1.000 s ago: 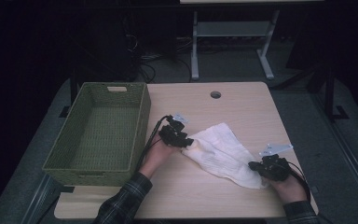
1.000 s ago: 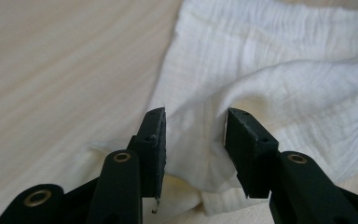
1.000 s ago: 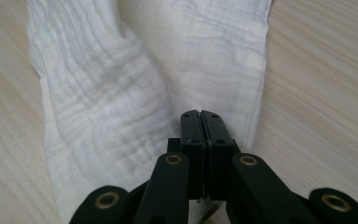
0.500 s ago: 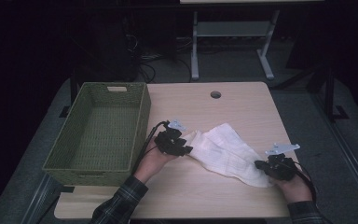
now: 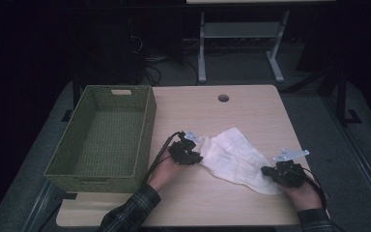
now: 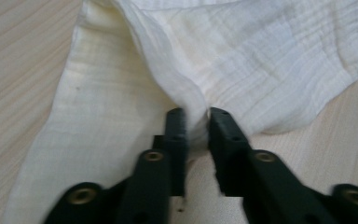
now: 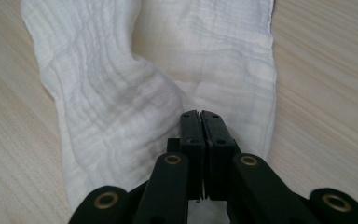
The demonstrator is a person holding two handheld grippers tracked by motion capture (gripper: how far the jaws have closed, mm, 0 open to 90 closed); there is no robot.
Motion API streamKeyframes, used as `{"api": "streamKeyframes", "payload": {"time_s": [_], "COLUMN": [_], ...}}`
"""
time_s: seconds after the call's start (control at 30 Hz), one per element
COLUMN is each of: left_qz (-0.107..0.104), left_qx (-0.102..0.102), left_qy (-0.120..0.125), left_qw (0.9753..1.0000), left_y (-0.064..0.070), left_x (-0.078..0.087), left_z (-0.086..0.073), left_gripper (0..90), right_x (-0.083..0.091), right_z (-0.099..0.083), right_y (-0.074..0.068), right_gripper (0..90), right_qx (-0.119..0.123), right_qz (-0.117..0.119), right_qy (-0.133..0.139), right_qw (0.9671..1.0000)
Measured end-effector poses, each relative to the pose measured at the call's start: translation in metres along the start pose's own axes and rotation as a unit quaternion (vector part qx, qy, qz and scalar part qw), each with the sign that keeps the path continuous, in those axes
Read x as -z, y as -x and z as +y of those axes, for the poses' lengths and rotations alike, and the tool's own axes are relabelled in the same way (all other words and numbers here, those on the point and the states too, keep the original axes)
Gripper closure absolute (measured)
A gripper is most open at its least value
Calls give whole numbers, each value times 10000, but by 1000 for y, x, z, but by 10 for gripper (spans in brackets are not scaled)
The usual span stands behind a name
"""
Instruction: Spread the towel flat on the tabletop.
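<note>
2 pinch points are already taken on the white cloth (image 5: pixel 236 157) — thin, limp, light, likely to sag — left gripper (image 6: pixel 196 115) nipping a raised fold, right gripper (image 7: pixel 200 114) pressed shut on its edge.

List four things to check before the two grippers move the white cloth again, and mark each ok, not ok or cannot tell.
1. Left gripper has cloth between its jaws: ok, a fold sits in the narrow gap.
2. Right gripper has a hold on the cloth: cannot tell, jaws are shut over it, but no pinched fabric shows.
3. Cloth lies flat: not ok, it is folded and wrinkled.
4. Basket is free to take the cloth: ok, nothing lies in it.
</note>
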State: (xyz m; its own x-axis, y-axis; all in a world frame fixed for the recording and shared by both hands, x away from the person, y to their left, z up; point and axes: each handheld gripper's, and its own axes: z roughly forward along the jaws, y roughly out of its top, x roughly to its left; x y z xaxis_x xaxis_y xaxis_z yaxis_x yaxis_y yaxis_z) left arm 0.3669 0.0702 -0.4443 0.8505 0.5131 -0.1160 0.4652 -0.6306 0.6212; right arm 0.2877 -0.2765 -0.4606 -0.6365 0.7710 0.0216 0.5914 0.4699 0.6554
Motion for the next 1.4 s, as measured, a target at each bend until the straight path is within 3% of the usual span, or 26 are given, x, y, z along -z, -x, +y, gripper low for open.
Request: {"api": "streamKeyframes", "payload": {"time_s": [0.27, 0.5, 0.67, 1.03, 1.2, 1.4], "left_qz": [-102, -306, -359, -370, -341, -316], "left_qx": [19, -2, 146, 74, 44, 12], "left_qy": [281, 189, 143, -48, -134, -205], "left_qw": [9996, 9994, 9991, 9993, 9993, 9993], "left_y": [9, 20, 28, 33, 32, 30], "left_x": [29, 47, 48, 42, 42, 39], "left_z": [6, -9, -23, -34, -34, -35], "left_gripper": [852, 852, 852, 852, 853, 855], "right_x": [1, -3, -11, -47, -65, -74], "right_z": [3, 11, 30, 73, 81, 78], "right_y": [-2, -4, -2, 6, 6, 9], "right_gripper": [874, 877, 889, 898, 899, 899], "right_qx": [24, -2, 53, -15, 15, 81], "right_qz": [83, 198, 230, 448, 552, 455], "right_qy": [78, 178, 294, 347, 113, -83], "right_qw": [9999, 9996, 9993, 9984, 9984, 9989]}}
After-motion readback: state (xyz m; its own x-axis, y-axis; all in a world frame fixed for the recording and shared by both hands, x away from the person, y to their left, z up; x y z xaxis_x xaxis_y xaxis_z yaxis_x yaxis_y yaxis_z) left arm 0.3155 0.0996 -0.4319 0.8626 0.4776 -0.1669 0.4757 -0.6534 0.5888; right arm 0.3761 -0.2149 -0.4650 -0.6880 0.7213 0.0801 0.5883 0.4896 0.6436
